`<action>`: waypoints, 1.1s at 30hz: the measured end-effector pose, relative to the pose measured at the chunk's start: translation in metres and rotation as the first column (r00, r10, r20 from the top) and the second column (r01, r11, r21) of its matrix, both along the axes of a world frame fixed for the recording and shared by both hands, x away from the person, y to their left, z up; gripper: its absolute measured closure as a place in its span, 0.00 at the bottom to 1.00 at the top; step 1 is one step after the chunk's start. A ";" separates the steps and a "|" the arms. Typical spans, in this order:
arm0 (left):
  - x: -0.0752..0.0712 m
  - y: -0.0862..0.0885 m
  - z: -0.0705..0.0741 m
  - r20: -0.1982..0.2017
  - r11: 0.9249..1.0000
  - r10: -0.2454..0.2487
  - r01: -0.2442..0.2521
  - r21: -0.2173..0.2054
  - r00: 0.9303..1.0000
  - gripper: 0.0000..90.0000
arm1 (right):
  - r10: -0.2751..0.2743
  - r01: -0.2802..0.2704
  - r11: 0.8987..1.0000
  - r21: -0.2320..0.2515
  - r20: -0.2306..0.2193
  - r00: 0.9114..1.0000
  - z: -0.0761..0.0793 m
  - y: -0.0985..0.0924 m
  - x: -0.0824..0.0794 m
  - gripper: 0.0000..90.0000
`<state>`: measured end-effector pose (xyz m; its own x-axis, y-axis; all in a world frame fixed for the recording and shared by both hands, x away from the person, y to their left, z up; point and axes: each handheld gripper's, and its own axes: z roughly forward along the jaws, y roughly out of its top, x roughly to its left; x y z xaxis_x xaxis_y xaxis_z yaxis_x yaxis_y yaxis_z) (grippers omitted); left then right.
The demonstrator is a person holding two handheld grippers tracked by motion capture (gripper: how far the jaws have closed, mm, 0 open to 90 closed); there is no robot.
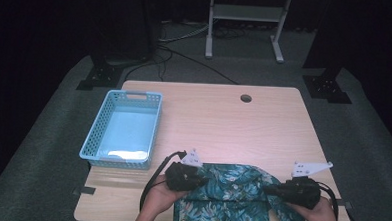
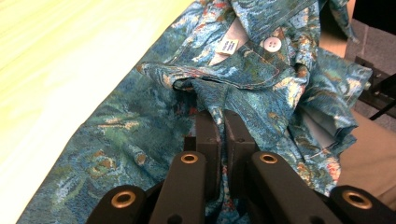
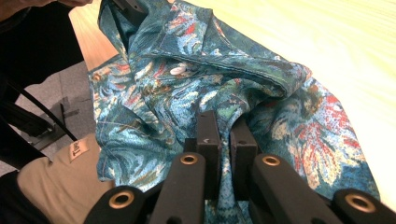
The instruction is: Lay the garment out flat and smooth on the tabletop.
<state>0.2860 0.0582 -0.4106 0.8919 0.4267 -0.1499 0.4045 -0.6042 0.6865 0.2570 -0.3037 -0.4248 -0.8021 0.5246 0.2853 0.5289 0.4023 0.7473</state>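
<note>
Shirt (image 1: pixel 233 194): blue-green floral thing with red bits, bunched up at the near edge of the table (image 1: pixel 218 121), hung partly over that edge, between the two grippers.
Left gripper (image 1: pixel 193 179): clamped tight on a fold of the shirt, jaws pinched together with cloth squeezed between them in the left gripper view (image 2: pixel 223 122); sat at the shirt's left side in the high view.
Right gripper (image 1: pixel 275 190): same deal, jaws squeezed on a fold at the shirt's right side, fabric pinched between them in the right gripper view (image 3: pixel 225 122).
Hands: left hand (image 1: pixel 155 199) and right hand (image 1: pixel 322 213) came in from the bottom edge, each wrapped around its gripper.
Collar area: white button (image 2: pixel 271 45) and small white label (image 2: pixel 228 46) showed just beyond the left jaws; another button (image 3: pixel 178 70) showed in the right gripper view.
Basket (image 1: pixel 99 132): light blue, perforated walls, sat on the left part of the table, well apart from the shirt, nothing much in it as far as could be told.
Table hole (image 1: pixel 245 98): small round one near the far edge.
Frame (image 1: pixel 248 12): white, stood on the floor past the table.
</note>
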 end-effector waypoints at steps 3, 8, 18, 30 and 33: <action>0.003 0.002 0.005 -0.003 1.000 0.001 -0.001 -0.004 1.000 0.97 | 0.008 -0.008 1.000 0.006 0.002 1.000 0.002 -0.001 0.003 0.97; 0.008 0.006 0.011 -0.015 1.000 -0.005 0.005 -0.017 1.000 0.97 | 0.025 -0.025 1.000 0.017 -0.002 1.000 0.005 -0.004 0.008 0.97; 0.031 0.005 0.029 -0.002 1.000 0.014 -0.014 0.020 1.000 0.98 | 0.043 -0.043 0.999 0.008 -0.022 0.999 0.016 -0.007 0.027 0.98; 0.170 -0.029 0.087 0.093 0.926 0.373 -0.365 -0.095 0.923 0.39 | -0.285 0.286 0.958 0.010 0.100 0.953 0.095 -0.015 0.181 0.42; 0.171 -0.036 0.069 0.081 0.941 0.335 -0.331 -0.064 0.939 0.33 | -0.302 0.302 0.953 0.009 0.089 0.949 0.091 -0.018 0.188 0.41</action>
<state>0.4572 0.0220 -0.3416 0.7106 0.6959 -0.1039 0.5122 -0.4103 0.7545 0.4453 -0.3221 -0.3341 -0.6278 0.7474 0.2176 0.5583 0.2375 0.7949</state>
